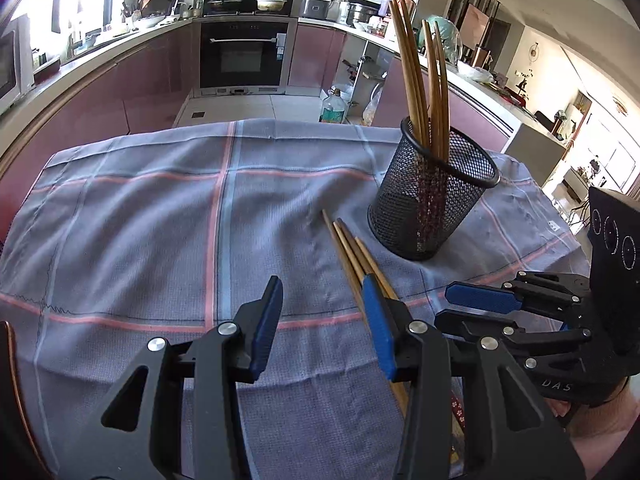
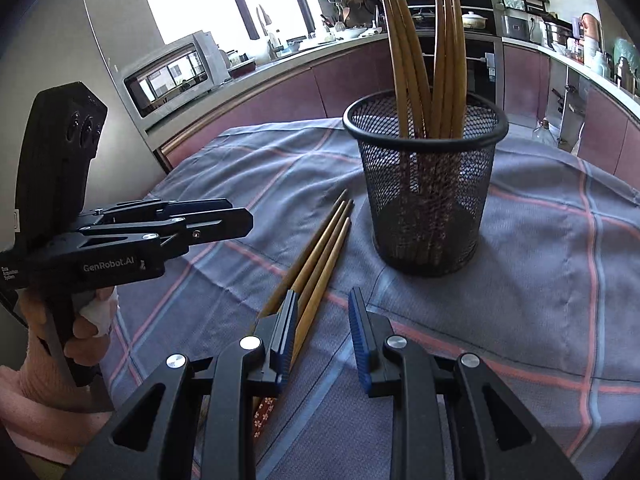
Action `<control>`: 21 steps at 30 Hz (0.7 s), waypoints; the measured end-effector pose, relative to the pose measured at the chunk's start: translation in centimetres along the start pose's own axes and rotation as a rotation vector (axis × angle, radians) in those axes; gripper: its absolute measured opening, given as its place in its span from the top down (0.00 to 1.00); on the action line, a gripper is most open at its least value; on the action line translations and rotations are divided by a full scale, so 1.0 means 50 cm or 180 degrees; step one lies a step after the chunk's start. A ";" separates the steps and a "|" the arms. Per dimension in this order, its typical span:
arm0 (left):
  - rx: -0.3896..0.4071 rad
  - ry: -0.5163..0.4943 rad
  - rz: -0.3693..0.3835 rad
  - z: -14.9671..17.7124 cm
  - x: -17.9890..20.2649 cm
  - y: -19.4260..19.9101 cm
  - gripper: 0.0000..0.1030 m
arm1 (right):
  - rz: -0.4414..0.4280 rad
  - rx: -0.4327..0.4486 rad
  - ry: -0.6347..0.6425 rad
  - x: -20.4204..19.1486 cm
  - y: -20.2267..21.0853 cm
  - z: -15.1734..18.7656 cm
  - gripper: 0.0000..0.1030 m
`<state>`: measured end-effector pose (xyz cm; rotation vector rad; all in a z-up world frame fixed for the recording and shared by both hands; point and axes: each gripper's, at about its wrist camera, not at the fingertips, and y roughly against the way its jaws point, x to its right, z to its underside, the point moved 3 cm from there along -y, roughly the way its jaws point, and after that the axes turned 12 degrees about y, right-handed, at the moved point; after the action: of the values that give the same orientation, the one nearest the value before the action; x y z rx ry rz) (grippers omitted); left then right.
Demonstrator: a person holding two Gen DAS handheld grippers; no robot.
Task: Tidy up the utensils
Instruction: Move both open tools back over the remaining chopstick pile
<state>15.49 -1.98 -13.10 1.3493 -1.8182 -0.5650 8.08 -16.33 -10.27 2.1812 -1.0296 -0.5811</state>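
Three loose wooden chopsticks (image 1: 348, 244) (image 2: 324, 248) lie side by side on the checked grey-blue cloth (image 1: 140, 220) (image 2: 560, 260). Just beyond them stands a black mesh holder (image 1: 432, 200) (image 2: 424, 200) with several chopsticks (image 1: 420, 80) (image 2: 424, 60) upright in it. My left gripper (image 1: 322, 286) (image 2: 242, 214) hovers low over the cloth, open and empty. The loose chopsticks pass under its right finger. My right gripper (image 2: 323, 298) (image 1: 444, 304) is close beside it, open with a narrower gap and nothing held. The chopsticks run beneath its left finger.
The cloth covers a small table whose far edge drops toward the kitchen floor. A plastic bottle (image 1: 332, 108) stands on that floor. Counters, an oven (image 1: 244, 56) and a microwave (image 2: 172, 72) ring the room. A hand (image 2: 88, 320) holds the left gripper's handle.
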 end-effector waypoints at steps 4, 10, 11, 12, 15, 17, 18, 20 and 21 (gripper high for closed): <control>-0.0043 0.0024 -0.0006 0.020 -0.005 -0.004 0.60 | 0.0003 -0.0027 -0.0017 -0.011 -0.003 0.009 0.77; -0.0081 -0.0002 -0.0020 0.046 0.001 -0.007 0.60 | -0.0006 -0.0035 -0.0080 -0.017 -0.004 0.026 0.77; -0.0092 -0.0003 -0.0008 0.049 0.002 -0.007 0.60 | -0.0009 -0.0040 -0.0088 -0.016 -0.003 0.028 0.77; -0.0105 -0.0005 0.0003 0.053 0.003 -0.007 0.60 | -0.0005 -0.0045 -0.0089 -0.018 -0.004 0.030 0.77; -0.0120 -0.0032 -0.0009 0.063 0.008 -0.011 0.60 | -0.0009 -0.0059 -0.0087 -0.017 -0.004 0.033 0.77; -0.0140 -0.0044 -0.0012 0.068 0.011 -0.014 0.60 | -0.0003 -0.0062 -0.0078 -0.019 -0.005 0.034 0.77; -0.0147 -0.0053 -0.0014 0.070 0.013 -0.015 0.60 | 0.0002 -0.0063 -0.0074 -0.019 -0.005 0.033 0.77; -0.0156 -0.0070 -0.0024 0.073 0.017 -0.018 0.60 | 0.0010 -0.0068 -0.0069 -0.019 -0.007 0.033 0.77; -0.0163 -0.0075 -0.0020 0.074 0.019 -0.020 0.60 | 0.0007 -0.0073 -0.0065 -0.020 -0.009 0.032 0.77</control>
<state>13.00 -3.59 -15.70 1.3197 -1.8070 -0.6293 6.69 -15.90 -11.58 2.1581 -1.0312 -0.6124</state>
